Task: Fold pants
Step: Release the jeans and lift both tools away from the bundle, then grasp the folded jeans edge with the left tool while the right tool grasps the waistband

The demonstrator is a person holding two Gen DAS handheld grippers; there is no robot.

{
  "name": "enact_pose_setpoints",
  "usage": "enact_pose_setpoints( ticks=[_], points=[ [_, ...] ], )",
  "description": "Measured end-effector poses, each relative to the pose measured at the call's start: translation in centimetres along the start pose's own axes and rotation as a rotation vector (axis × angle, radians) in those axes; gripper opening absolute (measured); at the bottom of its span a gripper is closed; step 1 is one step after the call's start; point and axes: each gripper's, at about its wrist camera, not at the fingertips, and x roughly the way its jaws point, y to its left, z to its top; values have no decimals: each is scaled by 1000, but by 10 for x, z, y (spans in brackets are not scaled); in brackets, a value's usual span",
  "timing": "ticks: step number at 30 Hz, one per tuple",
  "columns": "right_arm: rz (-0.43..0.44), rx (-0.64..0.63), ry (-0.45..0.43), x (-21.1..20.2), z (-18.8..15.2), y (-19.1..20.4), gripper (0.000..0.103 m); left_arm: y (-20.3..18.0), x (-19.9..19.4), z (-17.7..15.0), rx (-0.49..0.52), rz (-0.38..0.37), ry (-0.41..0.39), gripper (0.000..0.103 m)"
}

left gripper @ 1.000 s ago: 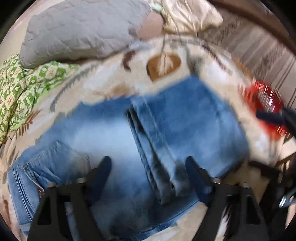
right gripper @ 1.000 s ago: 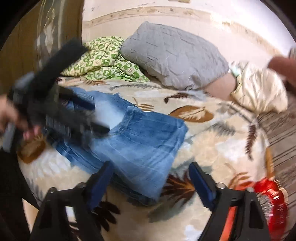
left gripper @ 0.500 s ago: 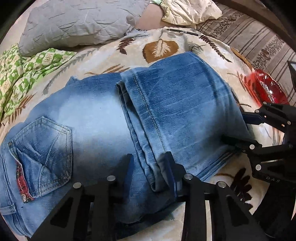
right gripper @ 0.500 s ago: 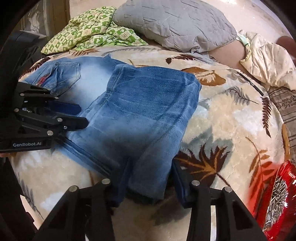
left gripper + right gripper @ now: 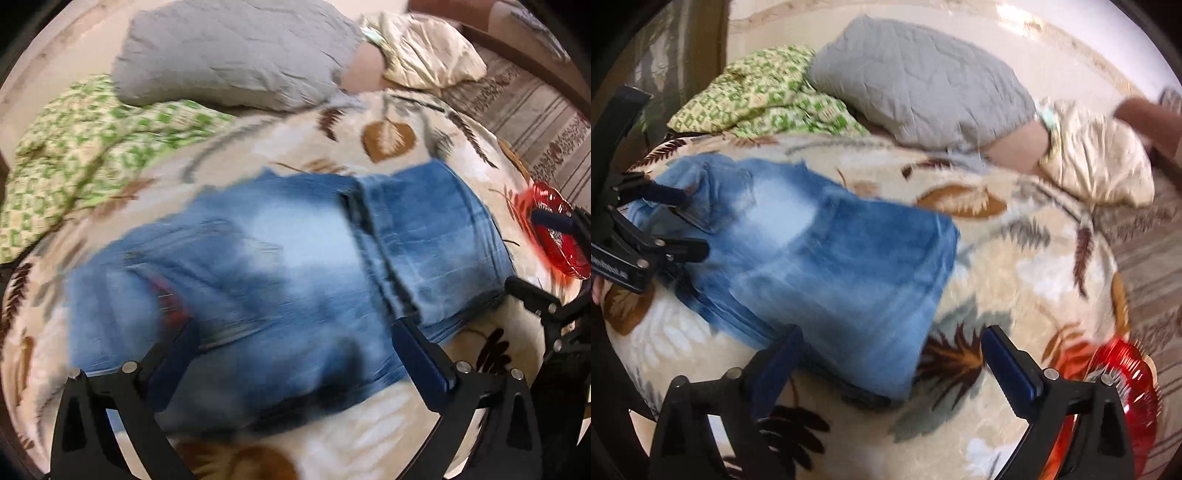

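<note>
Blue jeans (image 5: 295,258) lie folded on a leaf-patterned blanket (image 5: 388,136), the legs doubled over toward the right and the waist with its back pocket at the left. My left gripper (image 5: 295,343) hovers over the near edge of the jeans. Its jaws are opening wide and no cloth is pinched in them. My right gripper (image 5: 894,350) is over the jeans' (image 5: 831,258) near right corner, jaws also opening and free of the denim. Each gripper shows in the other's view: the right gripper (image 5: 543,254) at the right edge, the left gripper (image 5: 683,221) at the left edge.
A red dish (image 5: 1119,387) sits on the blanket just right of the right gripper, seen too as the red dish (image 5: 554,232). At the back lie a grey quilted pillow (image 5: 236,55), a green patterned cloth (image 5: 85,147) and a cream cloth (image 5: 421,48). Striped bedding (image 5: 535,122) runs along the right.
Half a second ago both grippers had narrowed onto the jeans' near edge. Now both stand wide apart and have pulled back from the cloth, the left one shifting toward the waist end.
</note>
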Motion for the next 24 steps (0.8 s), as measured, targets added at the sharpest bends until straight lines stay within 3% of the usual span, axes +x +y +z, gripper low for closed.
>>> enact_pose_setpoints(
  ticks=[5,11,16,18,24],
  points=[
    [25,-40,-77,-16,27,28,102,57,-51,-20,-46,86,-29,103],
    [113,-72,-145,-21,63,79,102,127,-111,-56,-81,222,-3,103],
    [202,-92,-179,-19,86,116,102,160,-140,-88,-128,251,32,103],
    [225,-95,-179,-17,90,126,102,169,-136,-97,-187,228,29,103],
    [225,-149,-138,-13,81,135,102,173,-70,-113,-447,-44,-11,103]
  ],
)
